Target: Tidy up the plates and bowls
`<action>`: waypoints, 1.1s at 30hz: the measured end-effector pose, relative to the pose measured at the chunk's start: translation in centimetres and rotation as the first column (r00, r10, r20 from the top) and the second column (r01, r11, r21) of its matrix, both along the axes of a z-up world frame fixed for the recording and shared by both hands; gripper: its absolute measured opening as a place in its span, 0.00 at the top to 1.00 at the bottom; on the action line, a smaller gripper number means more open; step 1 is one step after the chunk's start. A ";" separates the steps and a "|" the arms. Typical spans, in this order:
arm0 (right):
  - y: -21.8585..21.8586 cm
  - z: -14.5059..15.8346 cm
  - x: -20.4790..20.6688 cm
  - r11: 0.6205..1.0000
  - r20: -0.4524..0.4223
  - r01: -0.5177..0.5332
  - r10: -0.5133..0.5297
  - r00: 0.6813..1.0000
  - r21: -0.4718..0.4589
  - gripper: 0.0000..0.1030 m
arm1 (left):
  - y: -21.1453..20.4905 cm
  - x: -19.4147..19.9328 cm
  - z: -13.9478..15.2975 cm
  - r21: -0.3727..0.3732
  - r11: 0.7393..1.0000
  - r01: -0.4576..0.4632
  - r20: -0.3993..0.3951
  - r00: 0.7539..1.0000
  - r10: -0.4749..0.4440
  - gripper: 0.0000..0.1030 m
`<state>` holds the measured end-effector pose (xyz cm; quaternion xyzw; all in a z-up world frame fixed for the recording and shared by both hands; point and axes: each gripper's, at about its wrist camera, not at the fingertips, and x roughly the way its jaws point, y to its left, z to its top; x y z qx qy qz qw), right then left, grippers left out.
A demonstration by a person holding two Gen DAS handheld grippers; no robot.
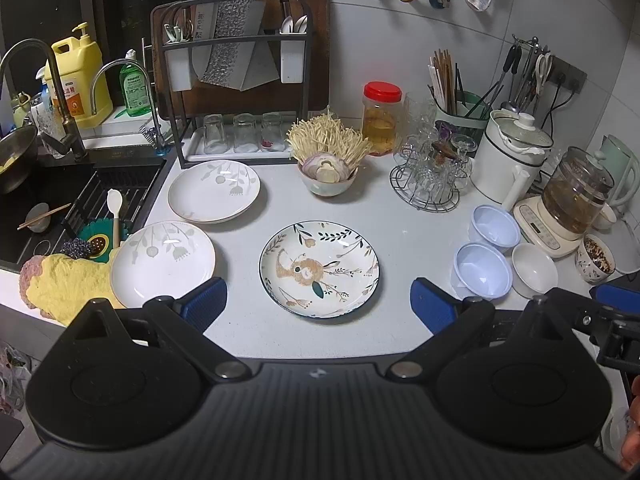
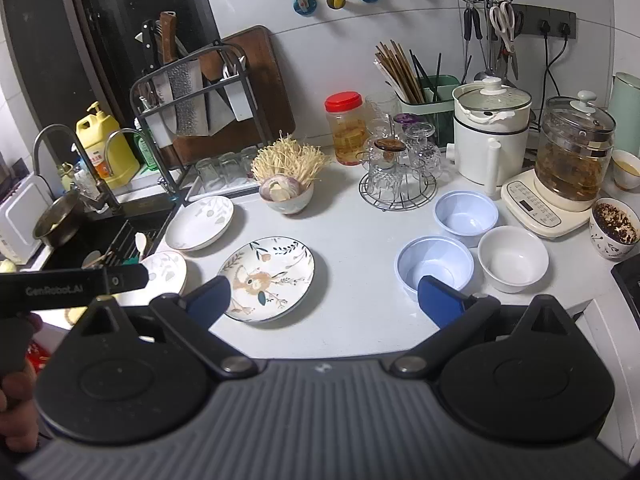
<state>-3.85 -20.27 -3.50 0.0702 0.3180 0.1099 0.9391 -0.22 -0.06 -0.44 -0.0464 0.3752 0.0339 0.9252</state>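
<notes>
Both my left fingers and right fingers gape wide, empty, above the white table. The round floral ceramic plate lies centred; pale-blue plastic bowls cluster right, ready for stacking.

Two wrist views over one kitchen counter, seen from its front edge toward the tiled back wall.

The left wrist view is aimed squarely over the counter, centred on the floral plate, with the sink kept at its left. The right wrist view is set further right and angled leftward, closer to the blue bowls. The floral plate, knife rack, red-lidded jar and kettle are shared.
</notes>
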 end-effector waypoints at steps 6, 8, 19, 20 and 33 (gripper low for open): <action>-0.1 0.0 0.0 1.000 0.002 -0.005 0.005 1.000 -0.002 0.02 | -0.2 0.0 0.0 0.004 1.000 0.002 0.002 1.000 -0.002 0.03; -0.1 0.0 0.0 1.000 0.003 -0.004 0.004 1.000 -0.002 0.02 | -0.3 0.1 0.0 0.005 1.000 0.003 0.003 1.000 -0.003 0.03; -0.6 -0.4 0.4 1.000 -0.010 0.011 -0.011 1.000 0.002 0.01 | -0.8 0.1 -0.4 0.001 1.000 0.018 0.001 1.000 -0.018 0.03; -0.6 -0.4 0.4 1.000 -0.012 0.012 -0.012 1.000 0.003 0.01 | -0.8 0.1 -0.6 -0.004 1.000 0.015 0.000 1.000 -0.015 0.03; -0.7 -0.7 0.4 1.000 0.032 -0.017 0.016 0.999 0.021 0.01 | -1.5 0.4 -1.5 -0.031 0.999 0.013 -0.012 1.000 -0.014 0.03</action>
